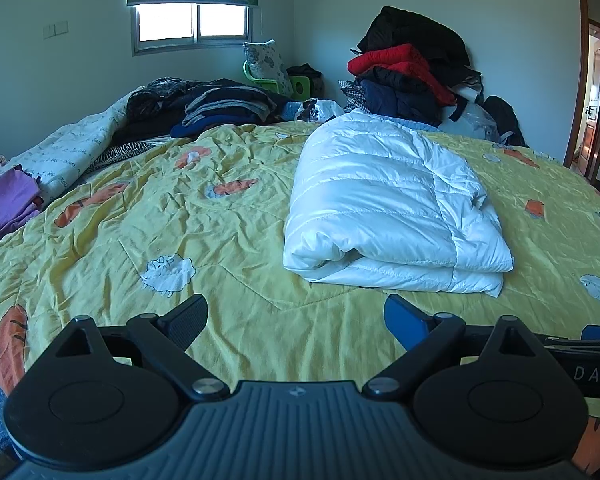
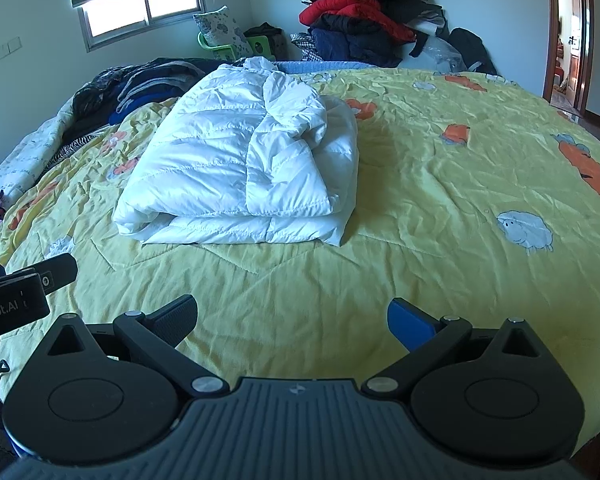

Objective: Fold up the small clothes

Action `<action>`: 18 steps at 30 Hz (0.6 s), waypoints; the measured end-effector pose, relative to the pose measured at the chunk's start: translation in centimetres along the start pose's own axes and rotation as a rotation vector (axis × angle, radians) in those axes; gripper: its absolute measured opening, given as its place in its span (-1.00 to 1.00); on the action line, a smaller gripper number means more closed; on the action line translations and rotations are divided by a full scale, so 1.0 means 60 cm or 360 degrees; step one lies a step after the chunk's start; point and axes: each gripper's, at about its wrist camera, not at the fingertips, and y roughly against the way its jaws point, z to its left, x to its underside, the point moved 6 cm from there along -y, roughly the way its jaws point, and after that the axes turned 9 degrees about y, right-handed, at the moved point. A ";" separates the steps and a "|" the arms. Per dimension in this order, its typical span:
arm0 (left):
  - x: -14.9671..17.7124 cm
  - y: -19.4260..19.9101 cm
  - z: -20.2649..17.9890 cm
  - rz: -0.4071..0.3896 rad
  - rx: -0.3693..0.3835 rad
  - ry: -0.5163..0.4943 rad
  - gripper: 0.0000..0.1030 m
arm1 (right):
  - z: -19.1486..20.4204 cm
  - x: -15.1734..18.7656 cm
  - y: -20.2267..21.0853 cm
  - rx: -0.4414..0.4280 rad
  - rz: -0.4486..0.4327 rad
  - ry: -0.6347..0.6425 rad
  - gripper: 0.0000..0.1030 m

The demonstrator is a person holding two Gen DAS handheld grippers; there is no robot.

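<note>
**White jacket lies folded on the bed, both grippers empty and short of it**

A white puffy jacket point(image 1: 388, 208) rests on the yellow bedspread point(image 1: 220, 220), already doubled into a thick bundle with its rolled edge facing the cameras. Its long axis runs away from the viewer, roughly from 6 o'clock toward 12 o'clock across the bed.

The left hand-held gripper point(image 1: 296, 316) hovers above the bedspread with its fingers spread wide and nothing between them. From it, the jacket lies ahead at about 1 o'clock, near but not touching. The right hand-held gripper point(image 2: 292, 316) is likewise spread apart and empty. From it, the jacket point(image 2: 240, 164) sits ahead at about 11 o'clock. So the bundle lies between the two lines of sight, and neither gripper looks clearly nearer; the near edge seems about equally far from both.

The fold looks close to finished, though the right-hand side of the bundle is looser, with a flap bulging up. Any further tuck would probably start from that near edge, each gripper reaching inward toward the middle.

Piles of dark and red clothes point(image 1: 412, 76) sit against the far wall at 12 to 1 o'clock, well apart from the jacket, and purple cloth point(image 1: 4, 204) lies at the bed's left edge.
</note>
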 end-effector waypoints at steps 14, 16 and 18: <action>0.007 -0.004 0.001 0.0034 0.0038 0.0032 1.00 | 0.004 0.005 -0.003 -0.0015 0.0018 0.0006 0.99; 0.007 -0.004 0.001 0.0040 0.0045 0.0035 1.00 | 0.003 0.005 -0.003 -0.0015 0.0019 0.0005 0.99; 0.006 -0.004 0.002 0.0038 0.0038 0.0031 1.00 | 0.003 0.005 -0.003 -0.0017 0.0021 0.0004 0.99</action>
